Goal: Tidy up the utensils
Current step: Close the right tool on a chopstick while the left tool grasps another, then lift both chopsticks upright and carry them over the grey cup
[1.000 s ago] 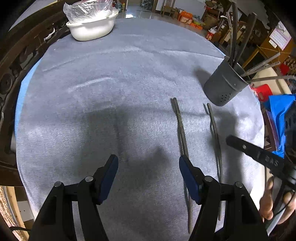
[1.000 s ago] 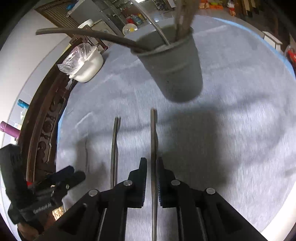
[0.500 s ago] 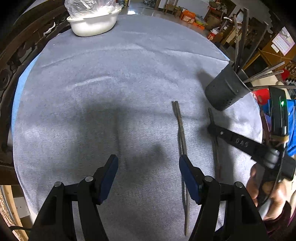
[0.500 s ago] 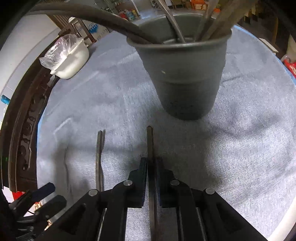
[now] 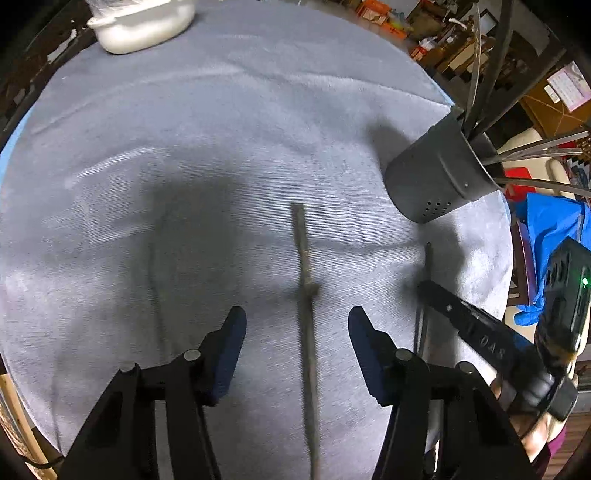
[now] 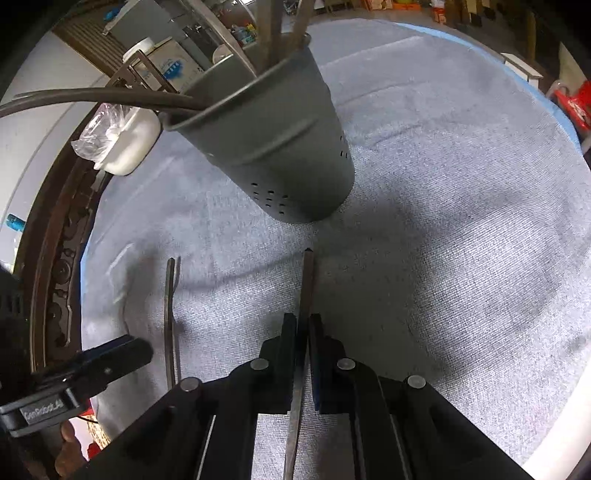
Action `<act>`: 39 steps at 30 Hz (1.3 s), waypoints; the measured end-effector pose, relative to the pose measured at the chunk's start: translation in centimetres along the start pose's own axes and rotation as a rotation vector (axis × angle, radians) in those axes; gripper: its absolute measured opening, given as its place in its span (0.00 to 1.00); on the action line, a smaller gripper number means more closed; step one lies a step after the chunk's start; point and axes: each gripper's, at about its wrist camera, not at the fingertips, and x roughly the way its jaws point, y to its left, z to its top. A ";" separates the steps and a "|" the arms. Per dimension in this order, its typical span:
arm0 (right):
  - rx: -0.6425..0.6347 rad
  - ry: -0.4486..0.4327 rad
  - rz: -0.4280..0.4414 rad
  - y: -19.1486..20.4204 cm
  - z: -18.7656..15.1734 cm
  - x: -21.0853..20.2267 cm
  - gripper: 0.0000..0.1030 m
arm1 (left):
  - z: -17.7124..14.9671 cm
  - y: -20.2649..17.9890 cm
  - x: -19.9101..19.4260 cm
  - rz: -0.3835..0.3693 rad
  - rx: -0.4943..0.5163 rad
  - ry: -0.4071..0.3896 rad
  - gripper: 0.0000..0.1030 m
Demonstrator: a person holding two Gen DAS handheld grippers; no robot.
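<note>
Two long thin metal utensils lie side by side on the grey cloth. The left utensil (image 5: 306, 295) (image 6: 170, 295) lies between the fingers of my left gripper (image 5: 297, 326). Those jaws are closing, with a gap on each side, and the pads are clear of it. My right gripper (image 6: 302, 319) is shut on the right utensil (image 6: 308, 280), low over the cloth. In the left wrist view, that gripper (image 5: 424, 286) comes in from the right over its utensil (image 5: 427, 258). A dark grey perforated holder (image 5: 432, 177) (image 6: 280, 147) with several utensils stands just beyond.
A white tub (image 5: 144, 22) (image 6: 125, 147) with a plastic bag sits at the far left of the table. A dark carved wooden rim (image 6: 62, 258) borders the cloth on the left. Blue fabric (image 5: 546, 236) lies off the right edge. A hand (image 5: 535, 435) holds the right gripper.
My left gripper has shifted right, so the left utensil now lies between its jaws, which have narrowed. The right gripper stays shut on its utensil and has come nearer the holder.
</note>
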 end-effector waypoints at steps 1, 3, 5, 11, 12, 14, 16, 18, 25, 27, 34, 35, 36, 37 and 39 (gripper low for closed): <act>-0.007 0.003 -0.004 0.1 0.1 0.0 0.07 | 0.4 -0.3 0.4 0.010 -0.002 0.013 0.57; -0.023 0.004 -0.010 0.2 0.1 0.0 0.08 | 1.2 -0.4 1.2 0.023 -0.020 0.037 0.57; -0.029 0.004 -0.003 0.4 0.1 0.1 0.08 | 1.8 -0.4 1.7 0.027 -0.040 0.055 0.55; -0.030 0.007 0.021 -0.1 0.2 0.1 0.08 | 3.5 -1.4 3.9 0.030 -0.052 0.098 0.49; -0.038 0.007 0.017 0.0 0.2 0.2 0.08 | 3.7 -1.4 4.1 0.031 -0.059 0.099 0.49; -0.049 0.008 0.013 0.0 0.2 0.1 0.08 | 4.1 -1.6 4.2 0.032 -0.066 0.100 0.47; -0.048 0.012 0.016 -0.1 0.1 0.0 0.09 | 4.4 -1.8 4.5 0.033 -0.066 0.103 0.46; -0.045 0.021 0.022 -0.1 0.3 0.1 0.09 | 4.5 -1.5 4.8 0.031 -0.069 0.107 0.44; -0.058 0.059 -0.007 0.6 0.9 0.5 0.10 | 5.9 -1.0 5.2 0.029 -0.076 0.110 0.20; -0.049 0.078 -0.016 0.7 1.3 0.7 0.10 | 6.0 -1.1 5.3 0.038 -0.066 0.099 0.16; -0.059 0.045 -0.040 1.6 1.5 1.0 0.09 | 5.1 -0.1 5.2 0.007 -0.069 0.067 0.07; -0.057 0.039 -0.037 1.6 1.5 0.9 0.08 | 4.7 0.1 5.0 0.003 -0.069 0.064 0.07; -0.058 0.034 -0.036 1.6 1.4 0.8 0.08 | 4.5 0.2 4.8 -0.002 -0.069 0.057 0.07; -0.061 0.020 -0.028 1.6 1.2 0.6 0.08 | 4.3 0.3 4.5 -0.006 -0.065 0.043 0.07; -0.069 -0.007 0.006 1.7 0.9 -0.3 0.07 | 3.8 0.4 3.6 -0.009 -0.056 0.009 0.07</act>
